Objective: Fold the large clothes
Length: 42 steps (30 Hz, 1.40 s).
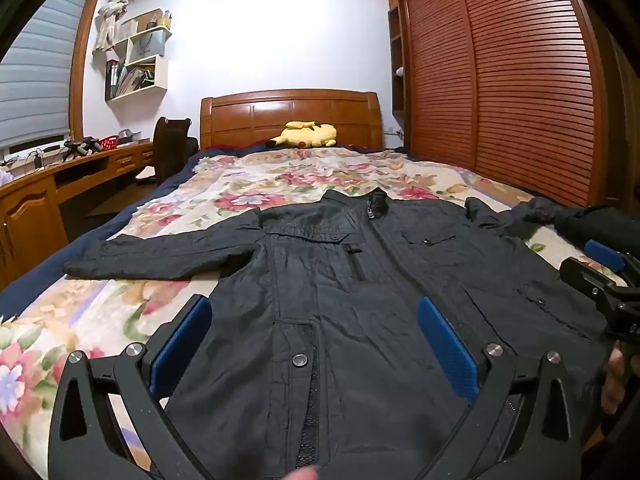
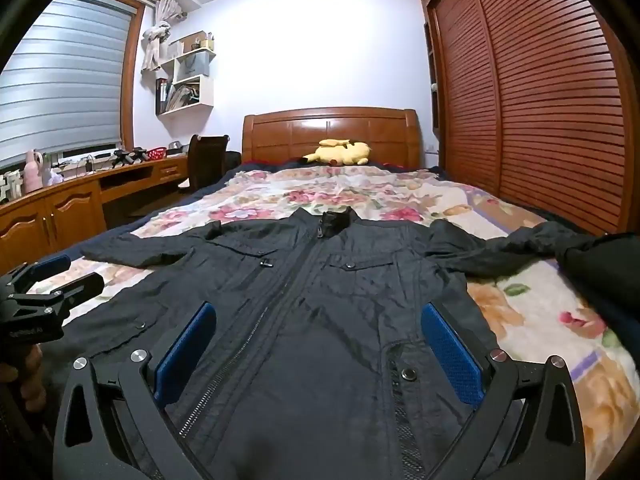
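Two grippers poised over a spread jacket

Both tools hang above the hem end of a dark jacket (image 1: 340,280), which lies face up and spread flat on a floral bedspread (image 1: 248,184). Its collar points toward the wooden headboard (image 1: 292,116), and its front is zipped most of the way up. One sleeve reaches out flat toward the desk (image 1: 60,184) side; the other runs toward the louvred wardrobe doors (image 1: 500,80) and ends in a rumpled bunch near the bed's edge.

The left gripper (image 1: 316,344) has its blue pads (image 1: 182,344) spread wide apart with nothing between them but the cloth lying below. The right gripper (image 2: 320,348) is likewise released, its jaws standing wide over the jacket's lower front, clasping nothing. Each tool shows at the margin of the other's view, side by side, held by a hand (image 2: 24,376) on its grip.

A yellow plush toy (image 1: 308,134) lies at the head of the bed, well apart from the jacket. A dark chair (image 1: 168,148) stands at the desk.
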Each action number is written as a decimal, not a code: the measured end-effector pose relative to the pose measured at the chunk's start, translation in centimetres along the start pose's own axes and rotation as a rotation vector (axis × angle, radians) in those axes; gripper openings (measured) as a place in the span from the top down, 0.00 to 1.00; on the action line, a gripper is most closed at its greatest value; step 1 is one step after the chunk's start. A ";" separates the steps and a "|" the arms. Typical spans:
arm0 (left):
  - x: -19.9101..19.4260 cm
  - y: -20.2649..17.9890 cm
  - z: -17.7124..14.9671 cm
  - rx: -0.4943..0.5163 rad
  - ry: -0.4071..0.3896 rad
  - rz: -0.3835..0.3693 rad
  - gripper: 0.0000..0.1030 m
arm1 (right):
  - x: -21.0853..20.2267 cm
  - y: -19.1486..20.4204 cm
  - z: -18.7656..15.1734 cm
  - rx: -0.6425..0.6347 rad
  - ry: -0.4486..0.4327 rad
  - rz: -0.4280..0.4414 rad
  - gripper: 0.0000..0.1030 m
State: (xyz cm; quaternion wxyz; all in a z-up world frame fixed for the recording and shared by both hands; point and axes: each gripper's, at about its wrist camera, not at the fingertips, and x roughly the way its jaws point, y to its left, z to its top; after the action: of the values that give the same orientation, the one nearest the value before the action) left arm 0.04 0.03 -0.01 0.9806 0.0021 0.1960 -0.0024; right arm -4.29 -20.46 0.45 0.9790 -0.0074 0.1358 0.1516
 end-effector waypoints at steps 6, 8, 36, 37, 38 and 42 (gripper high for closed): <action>0.0 -0.1 0.1 0.006 0.000 0.006 0.00 | -0.1 -0.1 0.0 -0.001 -0.007 0.000 0.01; 0.0 0.0 0.0 0.001 0.000 0.008 0.00 | -0.4 0.3 0.1 -0.003 -0.005 0.000 0.01; 0.0 0.2 0.0 -0.003 -0.008 0.009 0.00 | -0.1 0.3 -0.1 -0.005 -0.004 -0.004 0.01; 0.0 0.2 0.0 -0.003 -0.008 0.008 0.00 | -0.2 0.3 -0.1 -0.004 -0.003 -0.003 0.01; 0.0 0.2 0.0 -0.002 -0.009 0.009 0.00 | -0.1 0.2 -0.1 -0.004 -0.002 -0.003 0.01; 0.0 0.2 0.0 -0.002 -0.010 0.009 0.00 | -0.1 0.2 -0.1 -0.004 -0.003 -0.003 0.01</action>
State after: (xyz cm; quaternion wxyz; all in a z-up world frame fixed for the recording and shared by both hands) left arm -0.03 0.25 -0.03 0.9815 0.0018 0.1913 0.0025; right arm -4.45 -20.29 0.34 0.9794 -0.0093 0.1341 0.1504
